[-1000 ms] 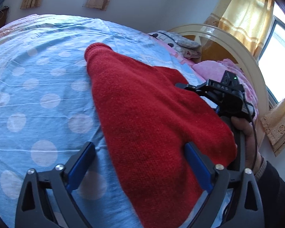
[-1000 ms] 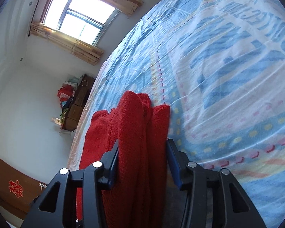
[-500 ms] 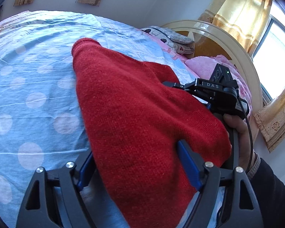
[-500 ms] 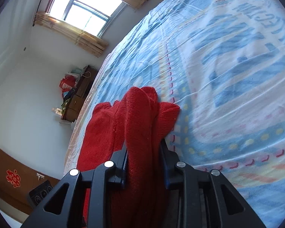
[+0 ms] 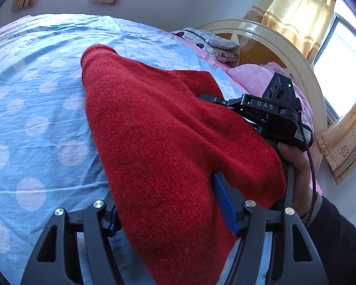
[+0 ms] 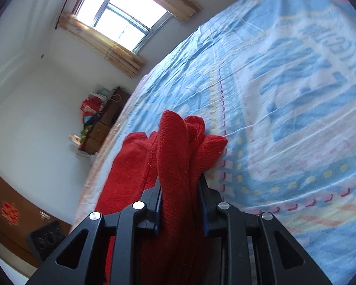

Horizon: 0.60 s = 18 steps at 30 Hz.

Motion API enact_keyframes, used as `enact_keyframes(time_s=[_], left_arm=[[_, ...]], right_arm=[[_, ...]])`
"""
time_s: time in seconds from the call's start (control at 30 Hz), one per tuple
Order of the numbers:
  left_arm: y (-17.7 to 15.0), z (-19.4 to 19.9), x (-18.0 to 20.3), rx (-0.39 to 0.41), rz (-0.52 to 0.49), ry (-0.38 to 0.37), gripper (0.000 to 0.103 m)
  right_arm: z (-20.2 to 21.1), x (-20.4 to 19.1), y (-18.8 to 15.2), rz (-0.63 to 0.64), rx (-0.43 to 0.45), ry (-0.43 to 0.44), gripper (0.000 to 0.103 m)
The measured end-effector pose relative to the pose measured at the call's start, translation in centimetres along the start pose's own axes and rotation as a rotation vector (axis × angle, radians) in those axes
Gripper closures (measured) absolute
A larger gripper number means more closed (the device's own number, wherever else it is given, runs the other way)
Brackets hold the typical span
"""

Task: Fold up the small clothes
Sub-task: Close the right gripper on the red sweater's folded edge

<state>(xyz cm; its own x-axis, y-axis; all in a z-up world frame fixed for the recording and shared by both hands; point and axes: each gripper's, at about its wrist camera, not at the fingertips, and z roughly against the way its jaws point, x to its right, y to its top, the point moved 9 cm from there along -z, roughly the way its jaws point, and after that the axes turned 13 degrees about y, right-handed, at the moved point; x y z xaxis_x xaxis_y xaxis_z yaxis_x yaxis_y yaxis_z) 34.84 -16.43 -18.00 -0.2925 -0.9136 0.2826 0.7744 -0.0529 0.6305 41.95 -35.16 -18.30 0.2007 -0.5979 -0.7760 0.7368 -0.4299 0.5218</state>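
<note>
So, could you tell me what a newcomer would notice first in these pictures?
The red knit dominates: it drapes across the middle of the left view over a blue dotted sheet. The left gripper is shut on its near edge, and the right gripper is shut on a bunched fold. Behind, yellow curtains and a curved headboard stand at upper right.

Red knitted sweater (image 5: 159, 147) bunched, draped lengthwise across the blue bedsheet (image 5: 35, 118).

Sweater (image 5: 159, 142) plain red knit; sheet (image 5: 35, 118) light blue, pale polka dots; gripper pads (image 5: 225, 204) blue; curtains (image 5: 294, 9) yellow.
</note>
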Motion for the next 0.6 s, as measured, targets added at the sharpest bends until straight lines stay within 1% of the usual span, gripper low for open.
enact_keyframes(time_s=[0.07,0.13,0.27,0.4,0.47,0.6], left_arm=[[0.0,0.0,0.0,0.000,-0.006,0.010,0.037],[0.0,0.1,0.1,0.000,-0.010,0.021,0.040],[0.1,0.1,0.6,-0.006,-0.025,0.051,0.044],[0.3,0.3,0.8,-0.014,-0.028,0.064,0.053],[0.4,0.8,0.8,-0.018,-0.034,0.071,0.056],[-0.1,1.4,0.8,-0.018,-0.064,0.077,0.058]], right_arm=[[-0.4,0.0,-0.1,0.020,-0.016,-0.037,0.078],[-0.5,0.0,-0.1,0.023,-0.015,-0.049,0.078],[-0.5,0.3,-0.1,0.021,-0.009,-0.074,0.078],[-0.5,0.2,-0.3,0.034,-0.010,-0.125,0.078],[-0.2,-0.3,-0.3,0.055,-0.009,-0.148,0.078],[0.7,-1.8,-1.3,0.083,0.003,-0.156,0.078]])
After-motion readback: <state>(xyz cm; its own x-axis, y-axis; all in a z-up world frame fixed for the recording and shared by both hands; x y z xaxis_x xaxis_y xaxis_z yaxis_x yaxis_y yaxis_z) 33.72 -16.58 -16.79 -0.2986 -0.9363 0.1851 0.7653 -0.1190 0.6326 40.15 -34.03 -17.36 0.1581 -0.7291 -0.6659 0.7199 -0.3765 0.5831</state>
